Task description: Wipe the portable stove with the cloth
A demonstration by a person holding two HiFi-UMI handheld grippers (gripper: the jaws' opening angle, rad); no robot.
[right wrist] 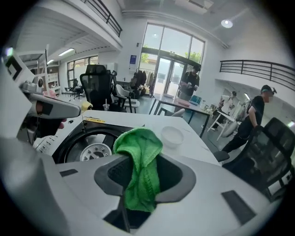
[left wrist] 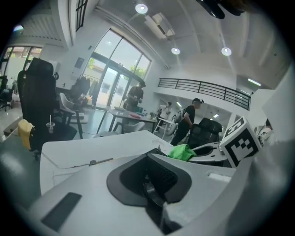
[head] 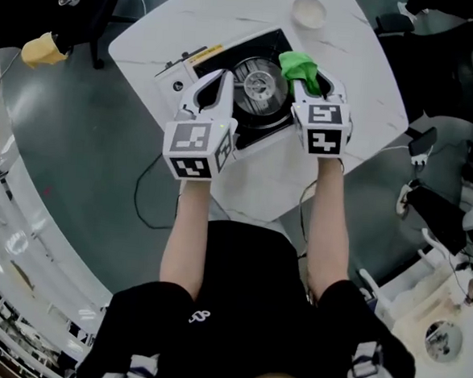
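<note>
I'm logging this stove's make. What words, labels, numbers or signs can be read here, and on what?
No text is readable.
Yellow label on the portable stove: too small to read.
Blue wall sign: blurred.
Marker cubes: patterns only, no letters.

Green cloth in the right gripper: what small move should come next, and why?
Probably lower the right gripper so the green cloth presses onto the portable stove. The jaws are shut on the cloth, which stands bunched beside the burner, apparently above the stove top, so a wipe needs contact first.
</note>
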